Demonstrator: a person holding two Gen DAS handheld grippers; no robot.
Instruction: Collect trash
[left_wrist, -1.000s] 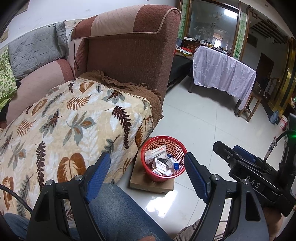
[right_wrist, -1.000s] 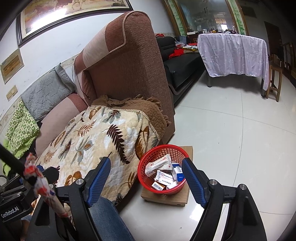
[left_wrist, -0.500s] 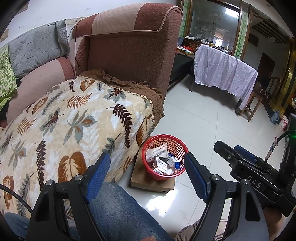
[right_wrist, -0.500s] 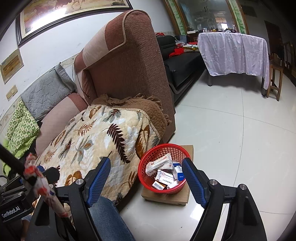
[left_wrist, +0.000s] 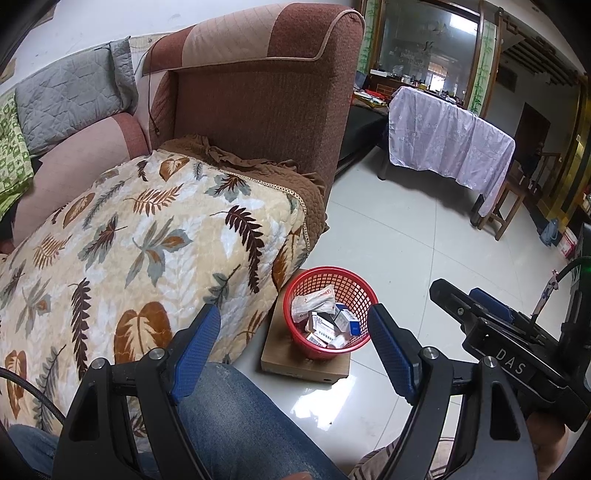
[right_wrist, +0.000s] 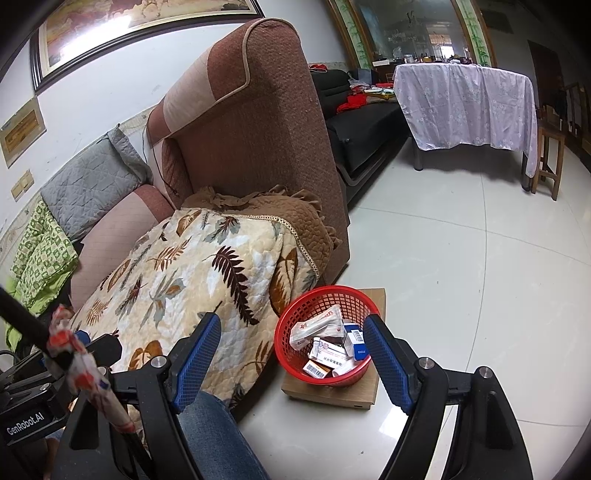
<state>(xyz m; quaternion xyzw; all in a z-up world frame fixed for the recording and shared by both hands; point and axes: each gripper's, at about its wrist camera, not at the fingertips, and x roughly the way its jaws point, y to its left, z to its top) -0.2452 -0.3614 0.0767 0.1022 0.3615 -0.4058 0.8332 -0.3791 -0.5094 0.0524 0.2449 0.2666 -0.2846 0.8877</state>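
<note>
Both tongs were spread wide and empty, left tongs and right tongs hovering above the person's denim knee. Red basket sat ahead and below on a flat cardboard box on the floor, right beside the leaf-print blanket, already holding small cartons. Couldn't call which was nearer; both were angled down at it.

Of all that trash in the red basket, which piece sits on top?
The white plastic packet with red print: it lies slanted across the top of the red basket, above the small cardboard boxes packed beneath it.
</note>
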